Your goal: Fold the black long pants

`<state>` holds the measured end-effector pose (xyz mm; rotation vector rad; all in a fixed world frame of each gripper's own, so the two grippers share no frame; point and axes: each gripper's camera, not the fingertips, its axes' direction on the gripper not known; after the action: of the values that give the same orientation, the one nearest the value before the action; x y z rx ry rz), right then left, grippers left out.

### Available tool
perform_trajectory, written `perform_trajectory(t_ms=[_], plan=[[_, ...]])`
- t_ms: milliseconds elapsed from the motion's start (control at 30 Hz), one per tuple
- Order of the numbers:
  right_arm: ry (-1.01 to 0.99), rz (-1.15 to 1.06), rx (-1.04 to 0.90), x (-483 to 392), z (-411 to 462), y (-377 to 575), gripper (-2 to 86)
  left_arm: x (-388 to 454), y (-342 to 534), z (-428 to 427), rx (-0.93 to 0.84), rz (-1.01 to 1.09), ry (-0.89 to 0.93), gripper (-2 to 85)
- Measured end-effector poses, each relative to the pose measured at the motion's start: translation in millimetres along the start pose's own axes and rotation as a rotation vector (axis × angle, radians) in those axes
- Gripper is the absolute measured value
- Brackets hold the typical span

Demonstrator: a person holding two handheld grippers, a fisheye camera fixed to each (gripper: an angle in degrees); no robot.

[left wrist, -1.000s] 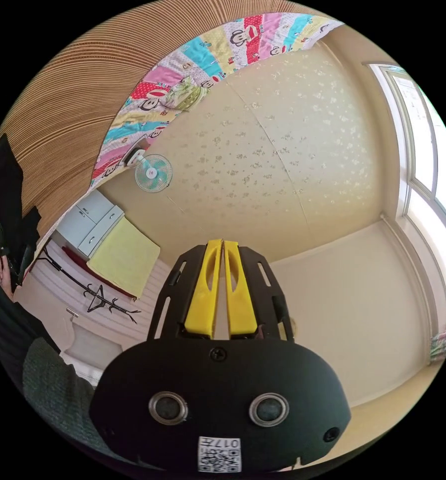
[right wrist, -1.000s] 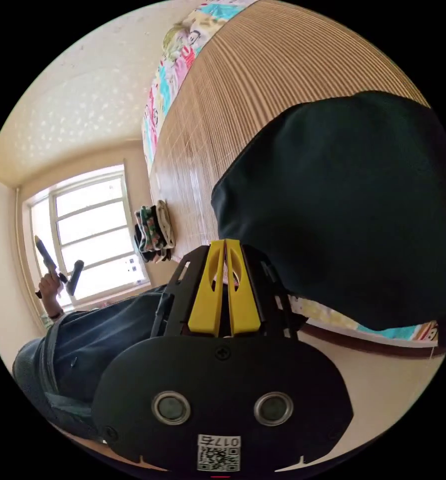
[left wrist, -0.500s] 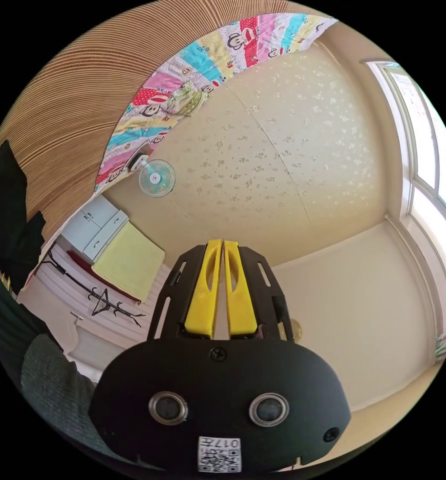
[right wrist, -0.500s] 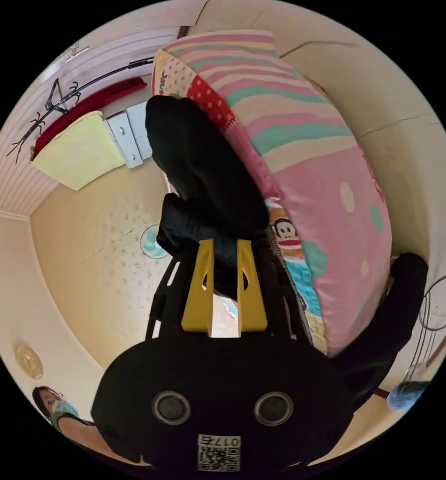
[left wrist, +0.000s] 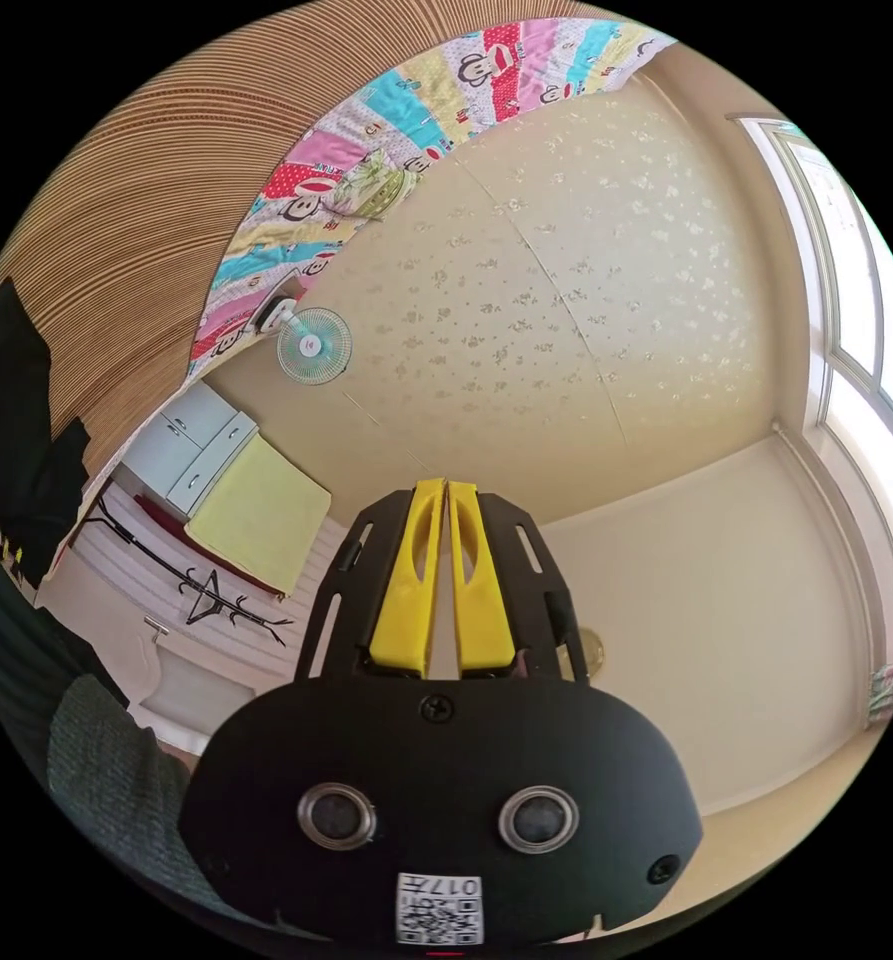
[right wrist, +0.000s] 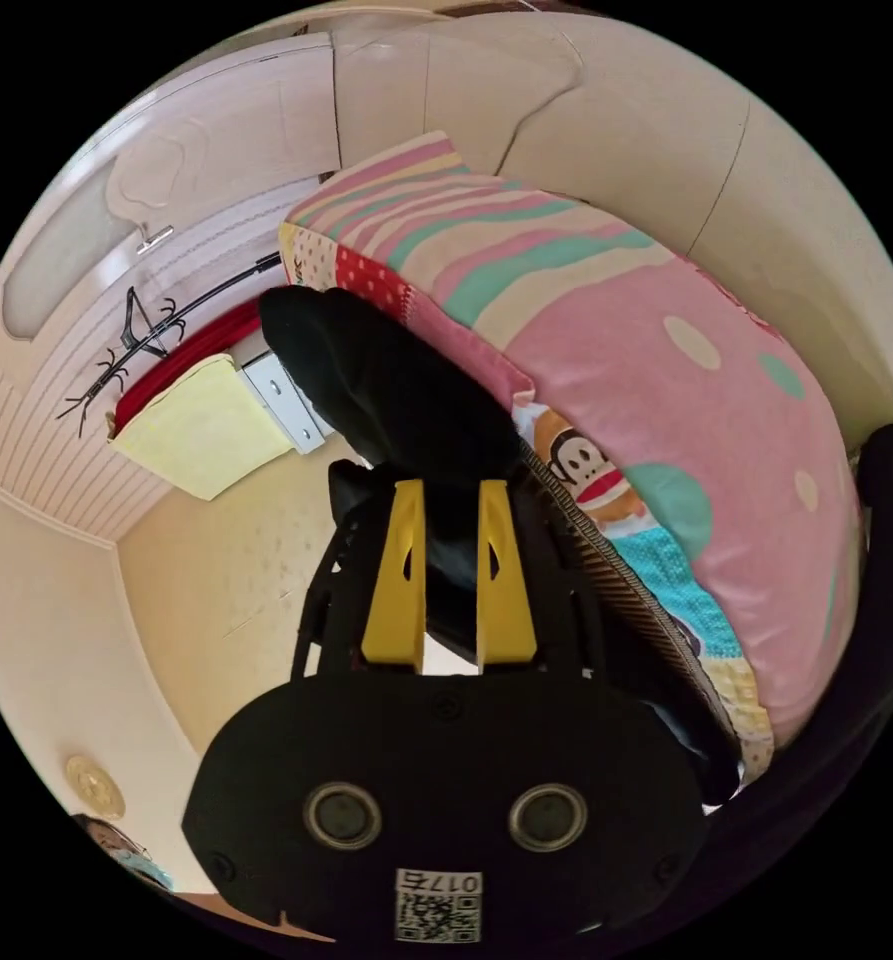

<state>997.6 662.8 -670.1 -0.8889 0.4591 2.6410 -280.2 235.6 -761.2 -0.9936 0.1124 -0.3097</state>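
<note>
The black long pants [right wrist: 396,390] hang in a dark bunch over the edge of the bedding in the right gripper view. My right gripper [right wrist: 449,487] has its yellow jaws a little apart, with a thick fold of the pants pressed between them. More black cloth [right wrist: 881,560] curves along that view's right edge. In the left gripper view a part of the black pants [left wrist: 11,400] lies on the striped bamboo mat [left wrist: 136,200] at the far left. My left gripper [left wrist: 446,487] is held well away from the pants, jaws shut on nothing, facing a pale patterned wall.
A pink quilt [right wrist: 666,380] bulges beside the pants. Behind stand a coat rack [right wrist: 136,330], a yellow cloth [right wrist: 191,425] and a grey cabinet [right wrist: 286,400]. The left gripper view has a colourful quilt [left wrist: 386,150], a fan [left wrist: 311,345], a window [left wrist: 866,300] and a grey sleeve [left wrist: 106,770].
The right gripper's view swung from the mat and window to the bedding's edge. Its jaws, shut and empty a second ago, now hold black cloth. The left gripper barely shifted.
</note>
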Motion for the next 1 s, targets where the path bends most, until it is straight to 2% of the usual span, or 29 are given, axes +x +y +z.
perform_trajectory(t_ms=[67, 233, 300, 433, 600, 667, 733, 900, 1000], plan=[[-0.132, -0.047, -0.042, -2.7, 12.6, 5.5, 5.2, 0.5, -0.6, -2.7, -0.002, 0.006, 0.023, -1.0], [-0.261, -0.097, -0.169, -14.8, 44.0, 19.4, 4.4, 5.4, -2.2, -20.3, 0.054, 0.025, -0.016, -1.0], [-0.233, -0.098, -0.187, -21.7, 55.6, 24.0, 4.5, 4.9, -5.2, -22.7, 0.060, 0.033, -0.007, -1.0], [-0.110, 0.018, -0.078, -10.6, 63.5, 20.7, 6.2, -6.8, -11.1, -17.3, 0.030, 0.003, 0.008, -1.0], [-0.118, -0.068, -0.125, 15.0, 61.5, 8.4, 10.9, -21.0, -13.7, -7.9, -0.026, -0.039, 0.040, -1.0], [-0.064, -0.138, -0.152, 16.4, 62.9, 15.0, 11.3, -21.3, -14.8, -9.9, -0.033, -0.033, 0.045, -1.0], [-0.026, -0.174, -0.147, 21.1, 60.4, 20.7, 11.6, -19.5, -15.7, -19.5, -0.010, -0.025, 0.034, -1.0], [0.061, -0.058, -0.158, 76.7, 50.9, 30.1, 14.0, -16.2, -18.0, -42.5, 0.042, 0.003, 0.018, -1.0], [0.022, -0.077, -0.160, 94.8, 53.5, 34.8, 14.2, -18.1, -14.1, -52.9, 0.083, -0.003, -0.018, -1.0]])
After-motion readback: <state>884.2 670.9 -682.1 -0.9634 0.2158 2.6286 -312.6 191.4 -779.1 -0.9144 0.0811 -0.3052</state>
